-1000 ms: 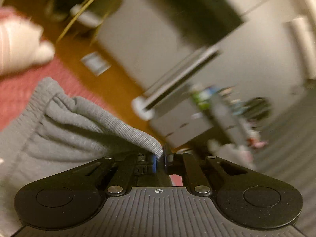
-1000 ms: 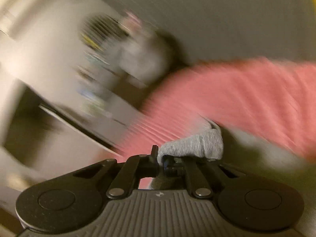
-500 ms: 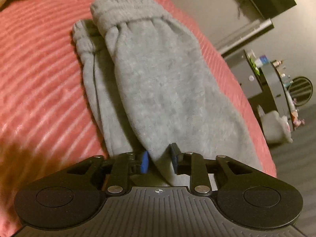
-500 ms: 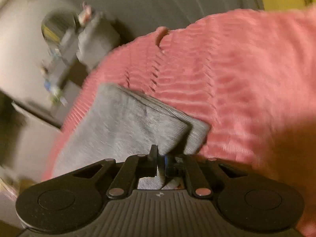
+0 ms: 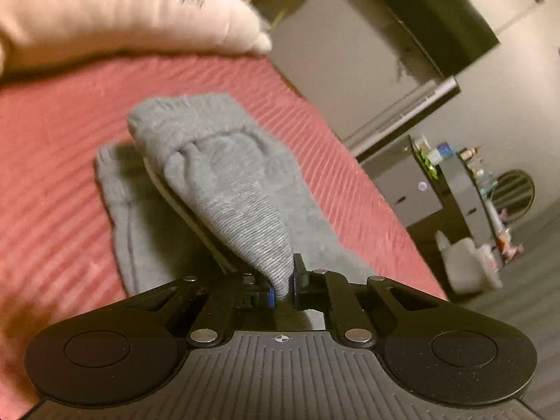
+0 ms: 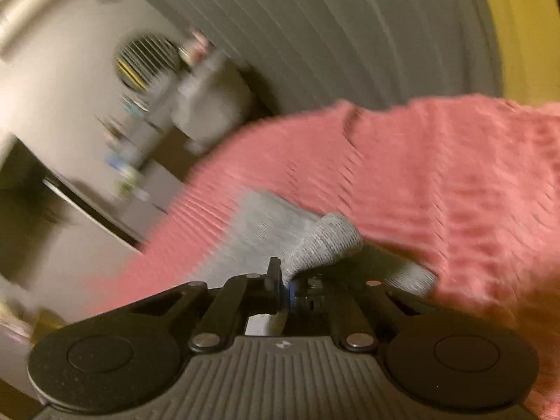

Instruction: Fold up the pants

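1. Nearest me, my left gripper point(image 5: 282, 285) is pinching the ribbed cuff point(image 5: 259, 245) of the grey sweatpants point(image 5: 224, 178). Its jaws opened and have just closed again, with the cloth between them.
2. My right gripper point(image 6: 285, 285) has its fingers pressed tight on the other ribbed cuff point(image 6: 329, 241); that view is smeared, so I can't judge how deep the bite is.
3. Past the jaws, the sweatpants lie lengthwise on the pink ribbed bedspread point(image 5: 52, 147), the leg tented up from my left pinch, the elastic waistband point(image 5: 182, 115) at the far end.
4. The right edge of the pants runs near the right edge of the bed; beyond it is floor point(image 5: 518, 322).
5. A pale pillow point(image 5: 122, 10) lies on the bed at far left, beyond the waistband.
6. Risks, as I judge them: a shallow pinch could let a cuff slip out mid-carry; uneven hands would skew the fold; dragging rightward could pull the cloth over the edge.
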